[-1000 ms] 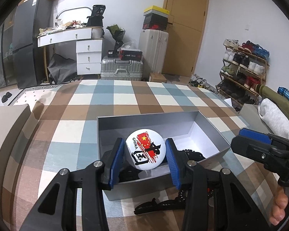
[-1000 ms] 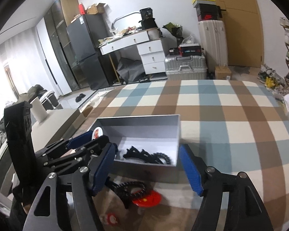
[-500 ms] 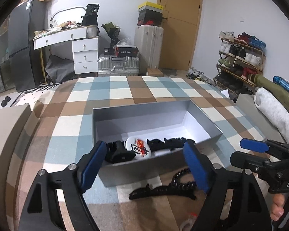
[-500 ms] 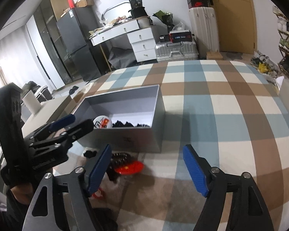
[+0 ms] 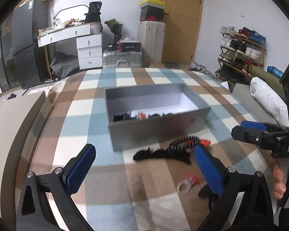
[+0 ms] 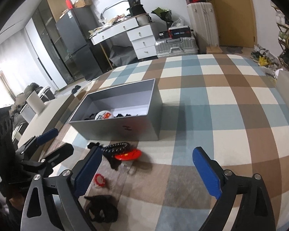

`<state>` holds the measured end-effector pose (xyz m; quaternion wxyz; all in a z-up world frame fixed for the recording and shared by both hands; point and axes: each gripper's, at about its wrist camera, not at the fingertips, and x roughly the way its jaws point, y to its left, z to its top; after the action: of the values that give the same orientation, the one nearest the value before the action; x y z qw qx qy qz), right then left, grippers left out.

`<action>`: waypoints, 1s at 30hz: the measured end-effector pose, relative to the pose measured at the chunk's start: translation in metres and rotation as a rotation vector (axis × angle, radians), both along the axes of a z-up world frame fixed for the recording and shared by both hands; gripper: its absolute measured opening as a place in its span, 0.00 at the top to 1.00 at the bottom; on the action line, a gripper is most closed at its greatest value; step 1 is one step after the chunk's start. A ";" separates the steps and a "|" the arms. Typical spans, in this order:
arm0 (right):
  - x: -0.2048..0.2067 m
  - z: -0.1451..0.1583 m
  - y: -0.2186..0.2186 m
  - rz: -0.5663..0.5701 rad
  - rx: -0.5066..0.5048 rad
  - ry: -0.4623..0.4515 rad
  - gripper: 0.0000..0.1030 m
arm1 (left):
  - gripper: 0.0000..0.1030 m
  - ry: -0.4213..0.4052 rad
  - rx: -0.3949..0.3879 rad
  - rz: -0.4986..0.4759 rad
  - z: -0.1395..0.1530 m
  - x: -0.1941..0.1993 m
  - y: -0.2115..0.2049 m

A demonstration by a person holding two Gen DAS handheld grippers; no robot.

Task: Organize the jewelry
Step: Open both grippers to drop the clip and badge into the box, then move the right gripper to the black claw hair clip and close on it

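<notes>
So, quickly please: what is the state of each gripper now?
Left gripper: jaws opening, wide apart, holding nothing.
Right gripper: jaws opening, wide apart, holding nothing.

grey box (image 5: 160, 132) | blue-brown-cream checked cloth (image 5: 82, 96) | red disc (image 6: 127, 155)

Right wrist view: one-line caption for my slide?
Right tongs opening, empty, over a checked cloth; grey box ahead, black beads beside it.
</notes>
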<state>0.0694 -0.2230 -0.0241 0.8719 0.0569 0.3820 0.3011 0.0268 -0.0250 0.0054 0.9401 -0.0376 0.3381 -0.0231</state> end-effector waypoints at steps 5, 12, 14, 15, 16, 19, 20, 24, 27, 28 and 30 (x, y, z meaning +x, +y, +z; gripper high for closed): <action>-0.010 -0.005 0.005 0.041 -0.056 0.005 0.05 | 0.01 -0.005 0.018 -0.007 0.007 -0.006 -0.008; -0.021 -0.008 0.011 0.101 -0.106 0.008 0.05 | 0.01 0.033 0.043 -0.024 -0.014 -0.024 -0.009; -0.025 -0.006 0.014 0.125 -0.117 -0.003 0.05 | 0.01 0.048 0.058 -0.017 -0.017 -0.025 -0.008; -0.027 -0.006 0.015 0.138 -0.118 -0.006 0.05 | 0.01 0.055 0.058 -0.016 -0.018 -0.024 -0.006; -0.030 -0.005 0.018 0.154 -0.122 -0.006 0.05 | 0.01 0.056 0.054 -0.017 -0.017 -0.024 -0.005; -0.037 -0.006 0.026 0.196 -0.147 -0.010 0.05 | 0.01 0.052 0.048 -0.019 -0.013 -0.025 -0.005; -0.039 -0.006 0.030 0.210 -0.157 -0.010 0.05 | 0.01 0.051 0.048 -0.020 -0.013 -0.025 -0.005; -0.051 -0.011 0.045 0.286 -0.191 -0.016 0.05 | 0.01 0.045 0.051 -0.027 -0.012 -0.027 -0.007; -0.057 -0.017 0.054 0.328 -0.223 -0.004 0.05 | 0.01 0.052 0.046 -0.028 -0.014 -0.027 -0.006; -0.058 -0.020 0.056 0.342 -0.231 -0.001 0.05 | 0.01 0.054 0.045 -0.027 -0.014 -0.027 -0.006; -0.060 -0.023 0.058 0.361 -0.241 0.008 0.06 | 0.01 0.054 0.046 -0.023 -0.014 -0.027 -0.005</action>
<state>0.0093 -0.1650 -0.0474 0.8028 -0.1160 0.4225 0.4045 -0.0005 -0.0300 -0.0091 0.9308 -0.0129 0.3644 -0.0251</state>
